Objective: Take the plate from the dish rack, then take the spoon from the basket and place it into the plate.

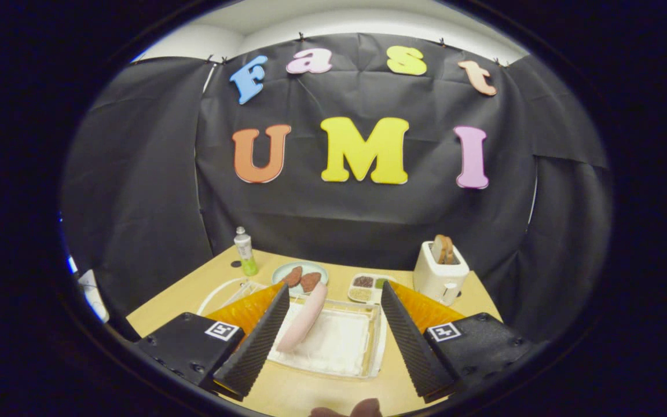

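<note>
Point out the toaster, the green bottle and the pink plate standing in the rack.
toaster (439, 280), gripper view, on its white front face.
green bottle (245, 252), gripper view, on its label, mid-body.
pink plate (304, 320), gripper view, on its upright edge, between the open claw (333, 333) fingers.

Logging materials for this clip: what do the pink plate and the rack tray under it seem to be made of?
The pink plate, standing on edge between the open tongs, looks like matte plastic or melamine: even colour, no glare. The tray looks like clear glossy plastic: its see-through rim shows the table. Neither is certain.
</note>
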The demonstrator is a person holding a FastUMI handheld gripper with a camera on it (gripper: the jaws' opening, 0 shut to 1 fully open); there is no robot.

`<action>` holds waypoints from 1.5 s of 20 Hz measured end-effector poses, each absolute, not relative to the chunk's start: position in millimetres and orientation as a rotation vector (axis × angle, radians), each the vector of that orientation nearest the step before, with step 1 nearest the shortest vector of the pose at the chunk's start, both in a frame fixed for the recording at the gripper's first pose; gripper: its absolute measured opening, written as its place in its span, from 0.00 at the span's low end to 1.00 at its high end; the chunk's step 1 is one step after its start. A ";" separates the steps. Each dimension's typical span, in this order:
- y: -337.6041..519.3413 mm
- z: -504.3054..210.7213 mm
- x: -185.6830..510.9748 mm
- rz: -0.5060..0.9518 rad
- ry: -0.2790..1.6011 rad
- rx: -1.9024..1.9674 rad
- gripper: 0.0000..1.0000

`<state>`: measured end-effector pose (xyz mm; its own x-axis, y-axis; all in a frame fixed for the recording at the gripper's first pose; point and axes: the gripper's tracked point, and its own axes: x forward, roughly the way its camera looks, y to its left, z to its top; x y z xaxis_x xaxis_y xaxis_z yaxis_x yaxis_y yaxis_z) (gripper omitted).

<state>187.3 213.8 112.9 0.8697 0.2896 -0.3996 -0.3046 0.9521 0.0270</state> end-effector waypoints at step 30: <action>281.0 -20.4 276.2 -0.002 1.083 0.016 0.39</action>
